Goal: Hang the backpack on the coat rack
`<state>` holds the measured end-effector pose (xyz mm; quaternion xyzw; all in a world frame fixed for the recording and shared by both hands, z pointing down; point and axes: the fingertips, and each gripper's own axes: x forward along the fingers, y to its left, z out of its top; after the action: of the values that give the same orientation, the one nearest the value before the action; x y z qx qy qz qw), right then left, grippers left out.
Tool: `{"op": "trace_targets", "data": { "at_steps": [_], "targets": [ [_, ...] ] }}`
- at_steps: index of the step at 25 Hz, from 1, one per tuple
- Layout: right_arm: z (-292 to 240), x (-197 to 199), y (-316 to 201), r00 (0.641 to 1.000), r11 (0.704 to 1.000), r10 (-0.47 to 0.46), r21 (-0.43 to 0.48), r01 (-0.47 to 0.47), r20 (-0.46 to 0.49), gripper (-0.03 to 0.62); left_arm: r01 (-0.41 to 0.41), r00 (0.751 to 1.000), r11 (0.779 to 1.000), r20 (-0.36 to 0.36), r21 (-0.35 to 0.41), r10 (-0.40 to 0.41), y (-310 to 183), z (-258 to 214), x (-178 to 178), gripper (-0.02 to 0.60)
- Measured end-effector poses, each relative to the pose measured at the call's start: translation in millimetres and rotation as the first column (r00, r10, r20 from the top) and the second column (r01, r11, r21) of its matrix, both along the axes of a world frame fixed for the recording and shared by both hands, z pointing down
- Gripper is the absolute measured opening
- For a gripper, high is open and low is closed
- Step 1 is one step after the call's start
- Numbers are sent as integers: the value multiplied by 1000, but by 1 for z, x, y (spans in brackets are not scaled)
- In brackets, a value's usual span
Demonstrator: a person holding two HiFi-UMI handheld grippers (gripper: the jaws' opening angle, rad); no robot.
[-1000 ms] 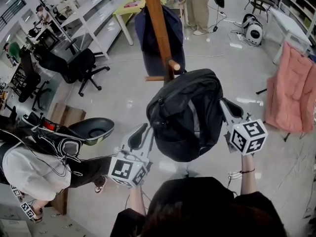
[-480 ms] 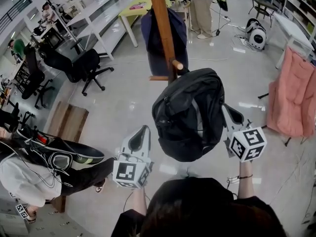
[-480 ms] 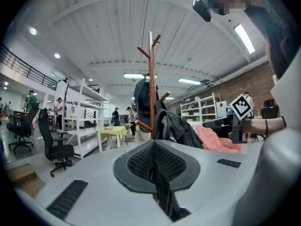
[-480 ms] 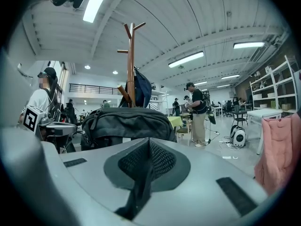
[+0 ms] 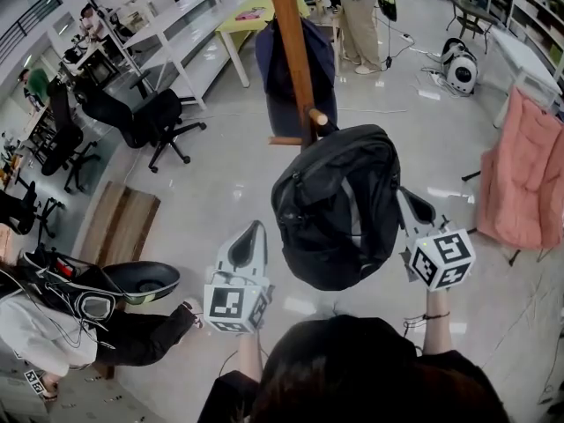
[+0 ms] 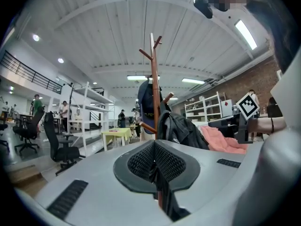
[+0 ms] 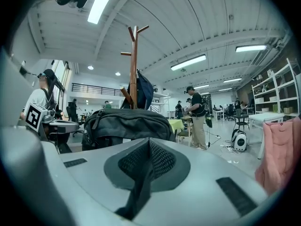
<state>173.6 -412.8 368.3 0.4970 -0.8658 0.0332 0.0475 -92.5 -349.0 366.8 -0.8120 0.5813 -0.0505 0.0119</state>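
Now, one backpack (image 5: 339, 205) on one coat rack (image 5: 291, 51); left claw (image 5: 259, 227) and right claw (image 5: 403, 192) both closed and empty.

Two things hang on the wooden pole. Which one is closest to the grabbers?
The black backpack, hanging at the near peg between the left gripper and right gripper. The dark blue one hangs behind the pole.

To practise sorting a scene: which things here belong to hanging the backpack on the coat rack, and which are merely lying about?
Job: backpack, coat rack, left gripper, right gripper.
Lying about: navy coat, office chair, pink cloth, yellow table.
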Motion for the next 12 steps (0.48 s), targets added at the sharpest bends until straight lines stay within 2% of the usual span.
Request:
{"op": "trace_targets", "data": {
  "at_steps": [12],
  "targets": [
    [1, 11, 4, 1000, 1000, -2, 7, 2, 1, 12, 36, 999, 999, 8, -6, -35, 3, 1, 0, 15]
  ]
}}
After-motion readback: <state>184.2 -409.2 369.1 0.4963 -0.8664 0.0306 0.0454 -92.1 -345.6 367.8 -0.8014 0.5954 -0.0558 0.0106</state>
